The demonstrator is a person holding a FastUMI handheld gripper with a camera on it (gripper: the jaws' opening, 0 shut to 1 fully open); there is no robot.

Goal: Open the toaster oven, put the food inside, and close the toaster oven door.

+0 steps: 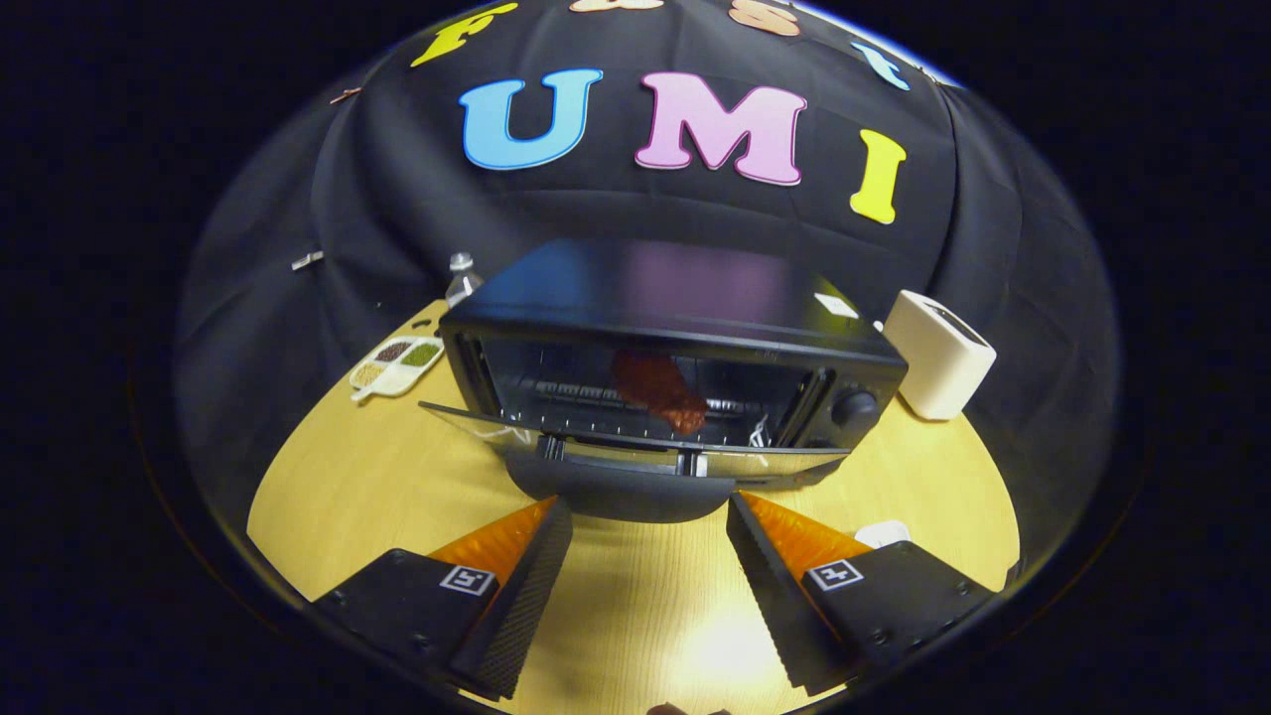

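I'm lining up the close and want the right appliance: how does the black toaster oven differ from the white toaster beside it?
The toaster oven is black, wide and low; the white toaster is smaller and boxy. The oven loads from the front, its door hanging open with food on the rack; the toaster has a top slot. The oven stands just ahead of the open tool; the toaster stands off by the oven's knob side. Both stand on the wooden table.

So there's this round light-wood table (635, 606). Black toaster oven (665, 338) sits in the middle, white toaster (938, 365) just to its right, a divided snack tray (397, 363) and water bottle (460, 278) off its left side.
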